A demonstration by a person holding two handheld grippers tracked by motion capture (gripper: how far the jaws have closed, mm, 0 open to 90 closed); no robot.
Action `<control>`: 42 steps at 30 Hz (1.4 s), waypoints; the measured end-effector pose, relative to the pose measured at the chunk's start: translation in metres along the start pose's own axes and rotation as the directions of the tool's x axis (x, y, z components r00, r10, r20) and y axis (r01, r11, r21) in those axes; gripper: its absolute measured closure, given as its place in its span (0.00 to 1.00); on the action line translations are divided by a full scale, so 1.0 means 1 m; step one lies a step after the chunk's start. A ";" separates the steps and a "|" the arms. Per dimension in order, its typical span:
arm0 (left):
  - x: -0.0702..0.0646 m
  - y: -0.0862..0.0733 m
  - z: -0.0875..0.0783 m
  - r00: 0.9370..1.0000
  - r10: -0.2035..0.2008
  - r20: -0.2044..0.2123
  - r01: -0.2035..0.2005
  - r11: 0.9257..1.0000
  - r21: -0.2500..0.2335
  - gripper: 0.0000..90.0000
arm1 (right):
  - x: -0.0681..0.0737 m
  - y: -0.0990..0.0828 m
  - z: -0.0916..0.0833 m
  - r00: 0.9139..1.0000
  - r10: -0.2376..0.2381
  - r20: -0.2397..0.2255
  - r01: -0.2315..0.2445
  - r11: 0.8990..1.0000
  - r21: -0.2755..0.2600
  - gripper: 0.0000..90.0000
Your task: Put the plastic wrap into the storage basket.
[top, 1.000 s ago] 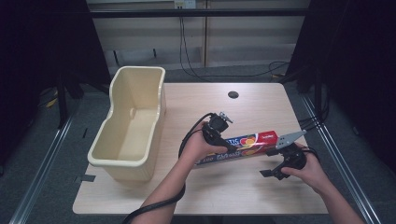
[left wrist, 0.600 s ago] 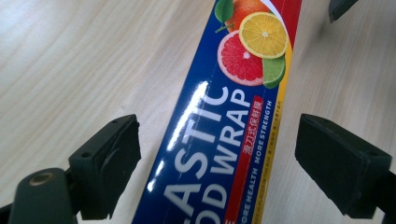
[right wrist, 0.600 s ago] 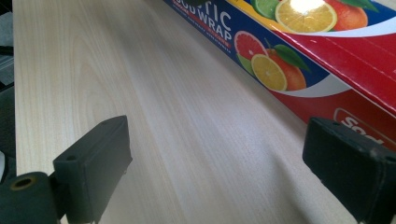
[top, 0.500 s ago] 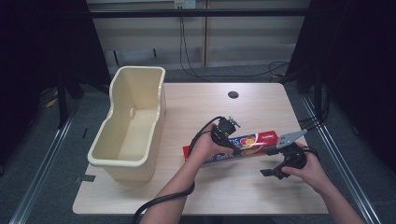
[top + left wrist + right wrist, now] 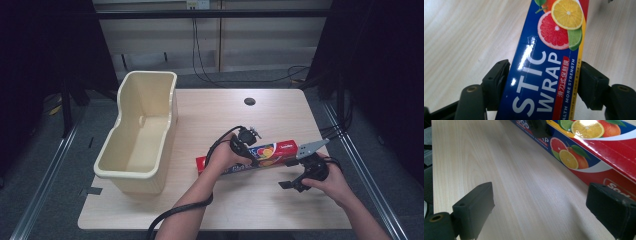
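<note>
Left gripper (image 5: 248, 145): fingers (image 5: 496, 82) closed against both long sides of the plastic-wrap box (image 5: 546, 65), gripping it.
Right gripper (image 5: 295, 182): fingers (image 5: 475, 207) spread wide, holding nothing, just beside the box's red end.
Bin (image 5: 137, 167): cream tub on the bench's (image 5: 225, 200) left; nothing seen inside.
Box: long, blue-and-red, citrus pictures, lying mid-bench.
</note>
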State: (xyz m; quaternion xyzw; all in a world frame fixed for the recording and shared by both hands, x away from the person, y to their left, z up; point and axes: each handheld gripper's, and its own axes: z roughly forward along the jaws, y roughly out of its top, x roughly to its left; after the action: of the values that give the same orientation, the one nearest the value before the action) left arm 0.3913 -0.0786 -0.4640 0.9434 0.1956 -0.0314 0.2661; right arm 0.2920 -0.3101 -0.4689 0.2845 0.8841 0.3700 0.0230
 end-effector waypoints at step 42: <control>0.018 0.017 -0.146 0.917 -0.383 -0.111 0.391 0.919 0.060 0.45 | 0.001 0.003 0.002 1.000 -0.013 0.004 0.013 0.999 -0.030 0.03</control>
State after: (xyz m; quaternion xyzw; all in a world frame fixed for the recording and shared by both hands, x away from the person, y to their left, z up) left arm 0.4076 -0.0100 -0.3335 0.8965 0.3894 -0.0454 0.2063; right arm 0.2926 -0.3065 -0.4681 0.2791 0.8803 0.3824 0.0311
